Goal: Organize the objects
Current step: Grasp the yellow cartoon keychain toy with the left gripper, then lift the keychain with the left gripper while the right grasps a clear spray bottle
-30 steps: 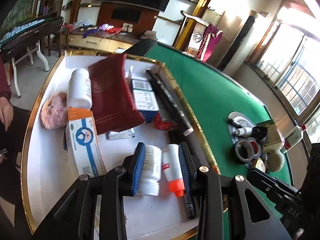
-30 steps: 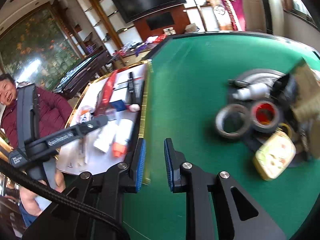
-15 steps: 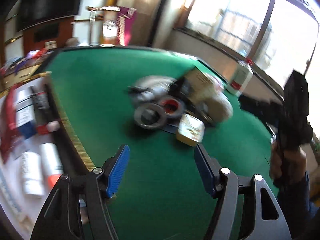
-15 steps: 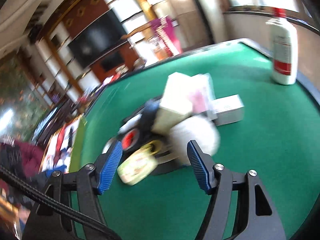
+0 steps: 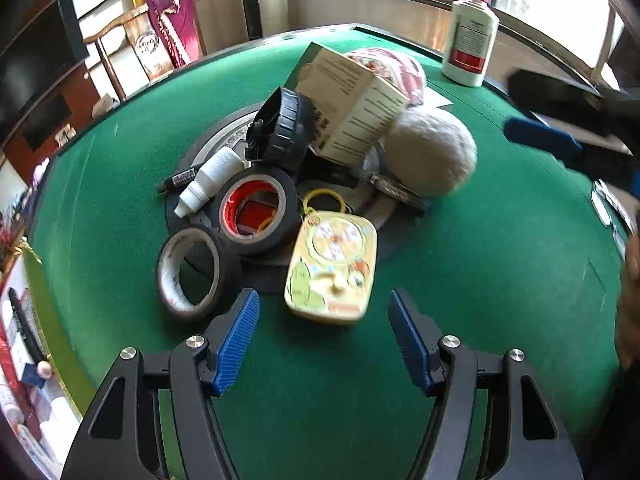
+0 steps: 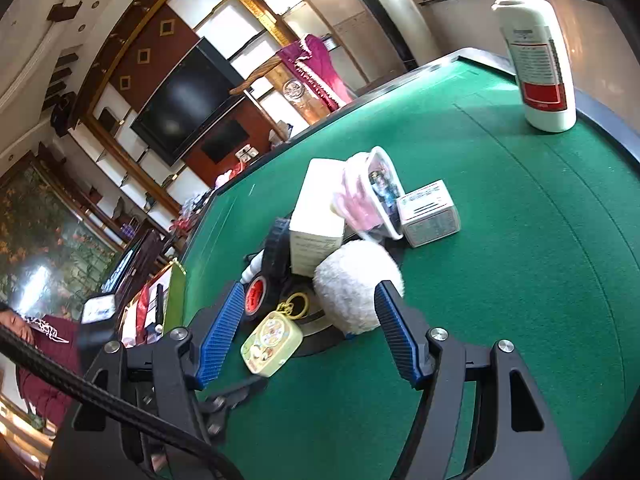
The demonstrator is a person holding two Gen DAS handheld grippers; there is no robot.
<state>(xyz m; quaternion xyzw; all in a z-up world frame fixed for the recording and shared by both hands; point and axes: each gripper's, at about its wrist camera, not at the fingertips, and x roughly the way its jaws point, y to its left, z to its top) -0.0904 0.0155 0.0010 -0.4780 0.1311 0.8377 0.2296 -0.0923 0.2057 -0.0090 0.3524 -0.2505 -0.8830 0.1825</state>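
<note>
Both empty and spread, left gripper (image 5: 324, 336) and right gripper (image 6: 310, 332) approach the pile; next, probably close on the yellow tin (image 5: 332, 264).

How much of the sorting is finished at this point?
Several items already lie on the white tray at the left. Both the left tongs and right tongs are open and empty, facing the yellow cartoon tin. The black tape rolls, white fluffy ball and boxes remain piled.
</note>
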